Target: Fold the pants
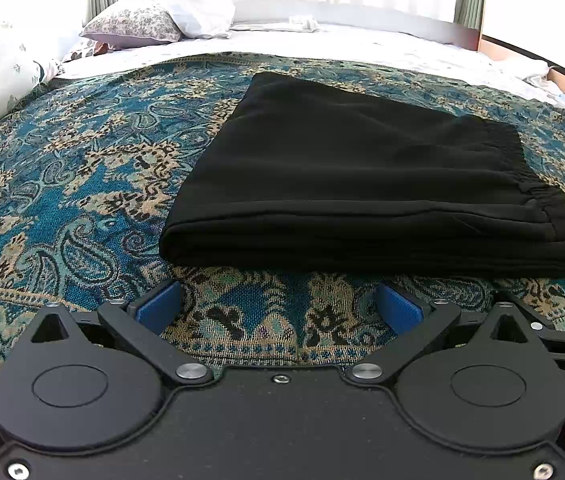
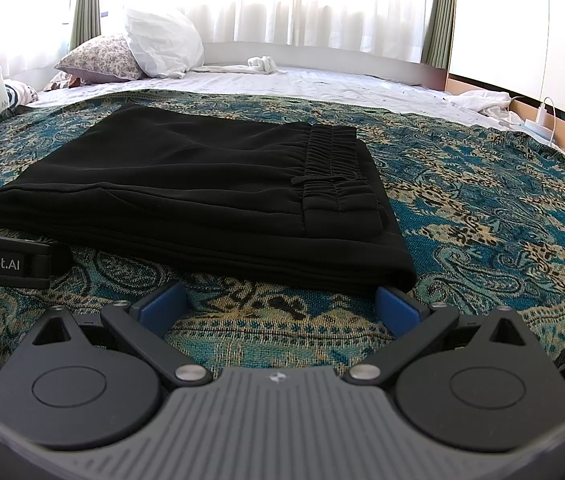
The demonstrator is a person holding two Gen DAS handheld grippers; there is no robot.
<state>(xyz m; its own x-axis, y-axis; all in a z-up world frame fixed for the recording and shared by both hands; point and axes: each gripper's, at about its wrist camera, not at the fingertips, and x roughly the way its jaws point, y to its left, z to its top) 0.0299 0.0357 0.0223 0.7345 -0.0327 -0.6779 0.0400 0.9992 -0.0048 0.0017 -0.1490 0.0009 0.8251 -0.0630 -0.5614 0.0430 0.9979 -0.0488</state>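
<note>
Lying folded into a thick rectangle, the black pants (image 1: 362, 184) rested on the blue paisley bedspread (image 1: 82, 184) near the foot of the bed. Several layers showed along the near edge, stacked fairly evenly, and the gathered elastic waistband (image 2: 334, 160) sat on top toward the right side of the bundle.

Both grippers were held low over the bedspread, just short of that near edge. The left gripper (image 1: 278, 304) had its two blue-padded fingers spread wide apart, with only patterned cloth between them; it held nothing and was clear of the pants. The right gripper (image 2: 278, 304) was likewise spread wide and empty. Its right fingertip (image 2: 396, 304) sat right by the near right corner of the bundle, but I could not tell whether it touched the fabric. The two tools were side by side: part of the right gripper showed at the right edge of the left wrist view, and a black part of the left gripper showed at the left edge of the right wrist view.

Farther up the bed a white sheet (image 2: 302, 80) lay bare beyond the bedspread. A floral pillow (image 2: 98, 60) and a white pillow (image 2: 162, 42) leaned together at the far left, before bright curtains (image 2: 302, 0).
</note>
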